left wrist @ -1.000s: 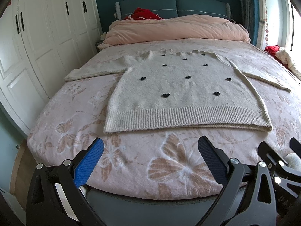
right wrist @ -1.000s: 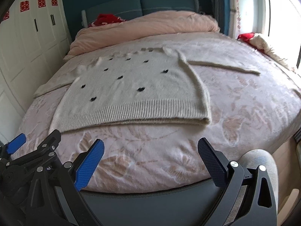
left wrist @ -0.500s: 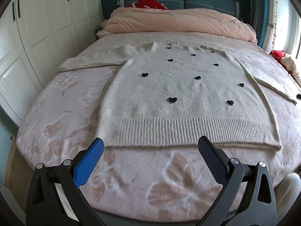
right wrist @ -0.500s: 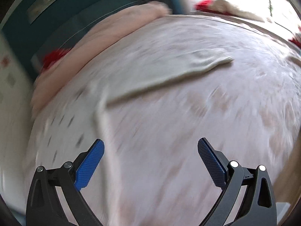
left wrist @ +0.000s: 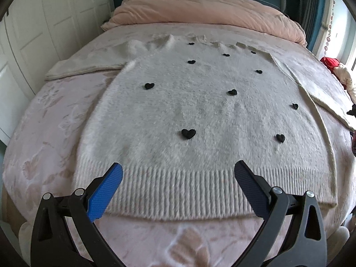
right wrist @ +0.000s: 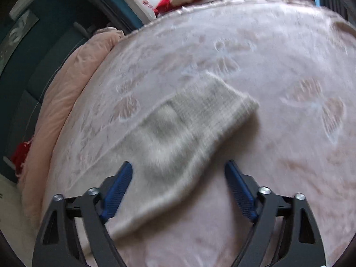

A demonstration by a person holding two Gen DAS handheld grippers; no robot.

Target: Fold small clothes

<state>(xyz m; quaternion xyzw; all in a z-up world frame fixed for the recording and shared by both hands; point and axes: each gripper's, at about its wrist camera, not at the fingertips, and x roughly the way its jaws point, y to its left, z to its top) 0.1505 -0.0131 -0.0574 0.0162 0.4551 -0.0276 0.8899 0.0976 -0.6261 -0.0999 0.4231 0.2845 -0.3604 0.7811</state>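
Left hand-held gripper (left wrist: 178,178) is hovering over the ribbed hem of the sweater (left wrist: 200,115), jaws spread wide, gripping nothing. Sweater is lying flat, front up, on the bed (left wrist: 44,133), black heart appliqués (left wrist: 188,133) scattered across it, sleeves splaying out to both sides. Pink duvet (left wrist: 200,11) is bunching at the headboard end, well apart from the collar. Right hand-held gripper (right wrist: 178,178) is hanging above the right sleeve (right wrist: 189,133), jaws spread and straddling it near the cuff; contact with the fabric is unclear, view is motion-blurred. White wardrobe (left wrist: 33,22) is standing beside the bed.
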